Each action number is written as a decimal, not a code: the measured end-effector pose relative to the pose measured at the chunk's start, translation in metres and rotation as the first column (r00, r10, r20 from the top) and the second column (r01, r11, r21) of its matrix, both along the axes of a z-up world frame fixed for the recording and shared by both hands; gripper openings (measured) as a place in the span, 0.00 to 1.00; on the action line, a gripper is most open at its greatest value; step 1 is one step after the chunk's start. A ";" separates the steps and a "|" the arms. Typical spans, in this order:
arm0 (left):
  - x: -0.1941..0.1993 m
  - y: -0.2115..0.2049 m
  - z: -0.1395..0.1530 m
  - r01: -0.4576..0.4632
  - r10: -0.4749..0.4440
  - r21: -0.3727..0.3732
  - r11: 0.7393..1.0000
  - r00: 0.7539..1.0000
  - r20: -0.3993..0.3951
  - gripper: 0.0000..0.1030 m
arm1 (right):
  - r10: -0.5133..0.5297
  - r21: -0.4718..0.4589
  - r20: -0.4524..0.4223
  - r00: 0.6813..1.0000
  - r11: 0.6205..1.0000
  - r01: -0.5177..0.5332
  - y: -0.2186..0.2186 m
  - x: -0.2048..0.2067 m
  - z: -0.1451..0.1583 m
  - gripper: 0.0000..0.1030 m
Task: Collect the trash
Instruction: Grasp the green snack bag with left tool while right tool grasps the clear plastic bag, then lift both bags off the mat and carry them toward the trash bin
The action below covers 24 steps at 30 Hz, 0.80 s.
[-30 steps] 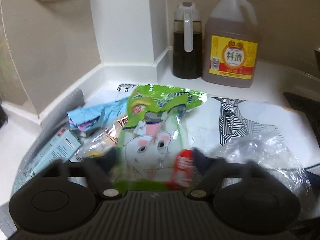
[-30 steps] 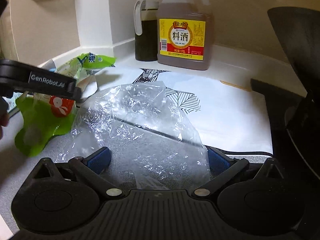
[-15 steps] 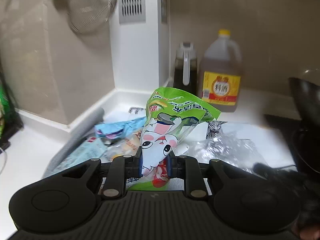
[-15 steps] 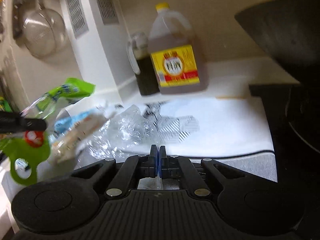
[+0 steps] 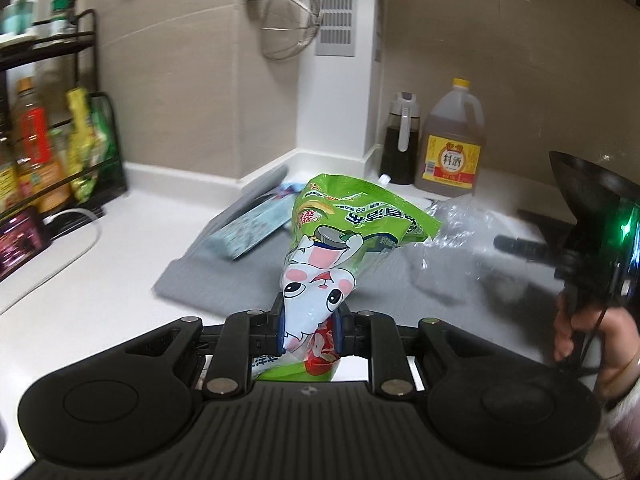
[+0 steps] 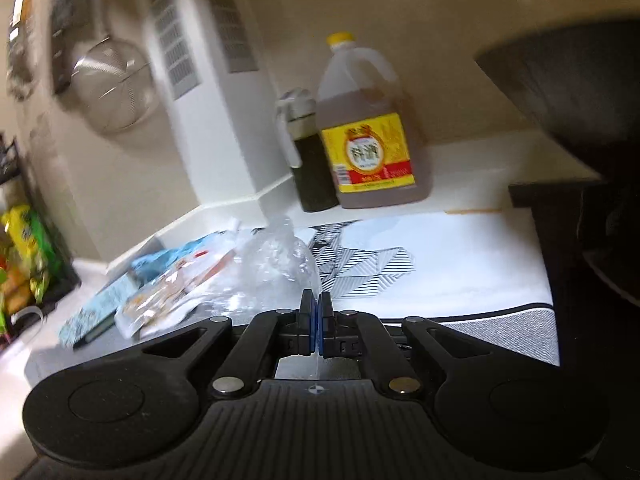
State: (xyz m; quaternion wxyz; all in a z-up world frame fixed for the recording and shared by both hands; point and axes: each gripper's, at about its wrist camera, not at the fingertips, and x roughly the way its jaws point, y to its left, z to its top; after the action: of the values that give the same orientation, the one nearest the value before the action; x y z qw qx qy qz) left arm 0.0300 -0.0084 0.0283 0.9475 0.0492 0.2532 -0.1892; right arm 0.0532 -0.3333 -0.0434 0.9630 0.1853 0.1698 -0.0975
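My left gripper is shut on a green snack bag with a white rabbit and holds it up above the grey mat. My right gripper is shut on a crumpled clear plastic bag that trails from its pads to the counter; the bag also shows in the left wrist view. More wrappers and a pale blue box lie on the mat to the left. The box also shows in the left wrist view.
A large cooking wine jug and a dark sauce bottle stand against the back wall. A black wok sits on the stove at right. A rack of bottles stands at left. A strainer hangs on the wall.
Both grippers closed on their bags and lifted up and back from the mat. The left one raised the green bag, the right one pulled up the clear bag.
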 end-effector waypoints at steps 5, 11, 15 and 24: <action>-0.033 0.036 -0.006 -0.047 0.046 -0.023 0.999 0.999 -0.026 0.22 | 0.038 -0.035 0.020 0.999 0.999 -0.037 0.023 -0.027 0.020 0.01; -0.068 0.065 -0.017 -0.097 0.096 -0.027 0.995 0.995 -0.021 0.22 | 0.039 -0.084 0.016 0.999 0.996 -0.038 0.040 -0.054 0.035 0.01; -0.087 0.083 -0.019 -0.113 0.111 -0.053 0.992 0.993 -0.034 0.22 | 0.024 -0.051 -0.019 1.000 0.998 -0.025 0.045 -0.066 0.035 0.01; -0.109 0.108 -0.033 -0.143 0.137 -0.086 0.986 0.988 -0.071 0.22 | 0.029 -0.056 -0.152 0.988 0.998 -0.038 0.060 -0.060 0.018 0.40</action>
State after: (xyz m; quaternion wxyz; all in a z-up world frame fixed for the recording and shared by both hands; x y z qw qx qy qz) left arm -0.0795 0.0995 -0.0043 0.9510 -0.0183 0.2778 -0.1349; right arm -0.0068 -0.2731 -0.0258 0.9538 0.1464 0.2427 -0.1001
